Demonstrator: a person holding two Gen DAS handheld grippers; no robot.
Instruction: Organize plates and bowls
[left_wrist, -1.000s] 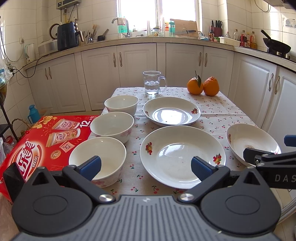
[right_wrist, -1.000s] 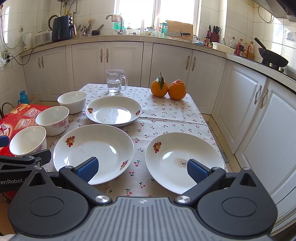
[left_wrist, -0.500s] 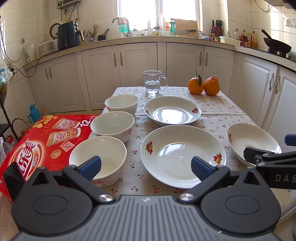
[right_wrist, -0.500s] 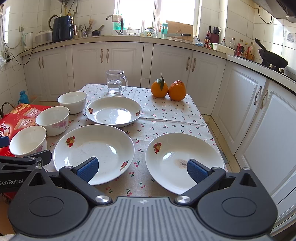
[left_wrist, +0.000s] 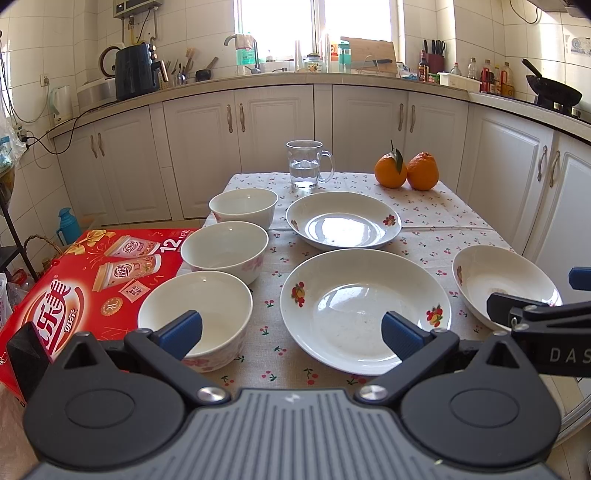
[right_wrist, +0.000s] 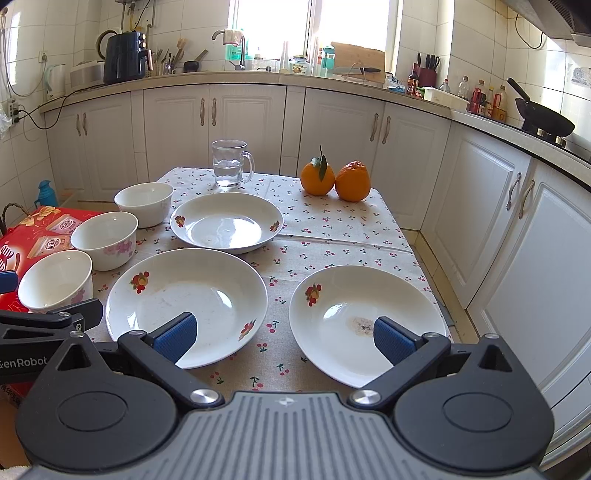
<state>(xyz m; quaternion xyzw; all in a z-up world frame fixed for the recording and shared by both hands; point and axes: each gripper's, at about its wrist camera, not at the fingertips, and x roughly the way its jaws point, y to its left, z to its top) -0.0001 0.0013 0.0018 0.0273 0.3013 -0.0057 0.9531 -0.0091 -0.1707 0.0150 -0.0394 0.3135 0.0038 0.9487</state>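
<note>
Three white bowls stand in a row on the table's left side: near (left_wrist: 207, 314), middle (left_wrist: 225, 249), far (left_wrist: 243, 206). Three white plates with fruit prints lie beside them: far plate (left_wrist: 343, 219), big middle plate (left_wrist: 364, 308), right plate (right_wrist: 365, 317). My left gripper (left_wrist: 291, 330) is open and empty, held above the table's near edge between the near bowl and the middle plate. My right gripper (right_wrist: 284, 334) is open and empty, held between the middle plate (right_wrist: 186, 302) and the right plate.
A glass mug of water (left_wrist: 306, 164) and two oranges (left_wrist: 406, 171) stand at the table's far end. A red carton (left_wrist: 85, 284) sits to the left of the table. White cabinets (right_wrist: 498, 206) run close along the right and back.
Both grippers have stayed nearly still, with only a slight drift of the views. Nothing on the table has moved.
</note>
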